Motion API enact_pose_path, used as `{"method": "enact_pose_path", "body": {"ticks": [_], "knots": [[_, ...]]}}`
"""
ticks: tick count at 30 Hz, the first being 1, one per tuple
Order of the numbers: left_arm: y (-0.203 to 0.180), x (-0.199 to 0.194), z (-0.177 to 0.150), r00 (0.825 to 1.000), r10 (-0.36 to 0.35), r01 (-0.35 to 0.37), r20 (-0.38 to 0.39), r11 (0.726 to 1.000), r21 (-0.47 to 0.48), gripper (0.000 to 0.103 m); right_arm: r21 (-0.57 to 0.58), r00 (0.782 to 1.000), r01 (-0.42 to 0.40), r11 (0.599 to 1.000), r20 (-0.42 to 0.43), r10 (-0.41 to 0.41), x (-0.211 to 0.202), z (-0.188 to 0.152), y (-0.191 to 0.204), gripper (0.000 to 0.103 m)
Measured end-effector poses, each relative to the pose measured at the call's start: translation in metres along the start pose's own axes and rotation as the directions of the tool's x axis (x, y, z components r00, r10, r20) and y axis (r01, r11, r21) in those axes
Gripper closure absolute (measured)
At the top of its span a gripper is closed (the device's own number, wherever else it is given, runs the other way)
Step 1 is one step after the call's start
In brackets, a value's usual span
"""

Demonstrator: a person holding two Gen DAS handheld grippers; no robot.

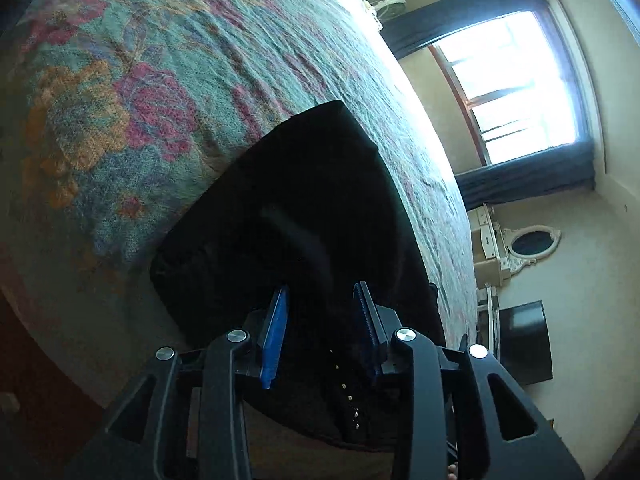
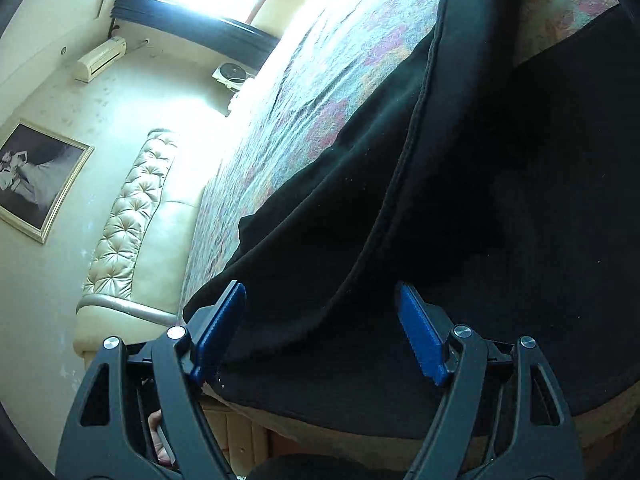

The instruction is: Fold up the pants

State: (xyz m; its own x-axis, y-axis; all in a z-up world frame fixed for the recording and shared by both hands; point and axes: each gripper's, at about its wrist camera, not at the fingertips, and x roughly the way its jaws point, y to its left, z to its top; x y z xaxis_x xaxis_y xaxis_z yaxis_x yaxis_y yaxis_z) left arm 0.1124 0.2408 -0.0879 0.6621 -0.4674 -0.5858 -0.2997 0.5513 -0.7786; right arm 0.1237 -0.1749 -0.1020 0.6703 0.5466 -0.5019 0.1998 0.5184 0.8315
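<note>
Black pants (image 1: 288,216) lie on a bed with a floral blanket (image 1: 120,92), folded into a flat rounded shape near the bed's edge. My left gripper (image 1: 322,292) is open, its blue pads just above the near part of the pants, holding nothing. In the right wrist view the pants (image 2: 440,200) spread over the blanket (image 2: 320,92), with a seamed fold running up the middle. My right gripper (image 2: 320,292) is wide open, its blue pads either side of the near fold of cloth, not closed on it.
A bright window with dark curtains (image 1: 516,88) is on the far wall. A tufted cream headboard (image 2: 132,216), a framed picture (image 2: 36,180) and an air conditioner (image 2: 100,58) are left of the bed. A dark screen (image 1: 524,344) stands beside the bed.
</note>
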Motion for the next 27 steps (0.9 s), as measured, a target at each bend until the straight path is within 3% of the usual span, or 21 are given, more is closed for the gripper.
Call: {"method": "enact_pose_path", "body": {"ticks": [2,9,11,12,15,16,17,27], "knots": [[0.008,-0.003,-0.006,0.999,0.013,-0.01,0.041,0.997,-0.075,0.069,0.021,1.0,-0.004,1.0,0.01,0.004,0.003,0.002,0.0,0.026],[0.013,0.009,0.004,0.996,0.011,-0.001,0.091,0.994,-0.109,0.068,0.046,0.999,0.034,0.998,0.038,-0.035,0.009,0.014,-0.008,0.027],[0.013,0.014,0.008,0.994,0.01,0.002,0.113,0.994,-0.106,0.071,0.037,0.997,0.072,0.997,0.032,-0.074,0.014,0.017,-0.006,0.037],[0.012,0.016,0.009,0.992,0.021,-0.009,0.121,0.995,-0.098,0.086,0.029,0.994,0.102,0.994,0.028,-0.103,0.017,0.018,-0.005,0.041],[0.016,0.019,0.01,0.991,0.016,-0.004,0.133,0.996,-0.087,0.091,0.023,0.986,0.165,0.986,0.023,-0.165,0.026,0.02,-0.01,0.068],[0.017,0.019,0.01,0.991,0.008,0.005,0.136,0.996,-0.092,0.092,0.027,0.984,0.173,0.985,0.025,-0.174,0.027,0.021,-0.013,0.082],[0.018,0.015,0.008,0.99,0.0,0.014,0.14,0.995,-0.096,0.093,0.038,0.985,0.167,0.985,0.027,-0.168,0.026,0.021,-0.017,0.087],[0.015,-0.03,0.005,0.978,-0.09,0.11,0.186,0.989,-0.101,0.094,0.108,0.996,0.021,0.994,0.086,-0.03,-0.016,-0.007,-0.019,0.091]]}}
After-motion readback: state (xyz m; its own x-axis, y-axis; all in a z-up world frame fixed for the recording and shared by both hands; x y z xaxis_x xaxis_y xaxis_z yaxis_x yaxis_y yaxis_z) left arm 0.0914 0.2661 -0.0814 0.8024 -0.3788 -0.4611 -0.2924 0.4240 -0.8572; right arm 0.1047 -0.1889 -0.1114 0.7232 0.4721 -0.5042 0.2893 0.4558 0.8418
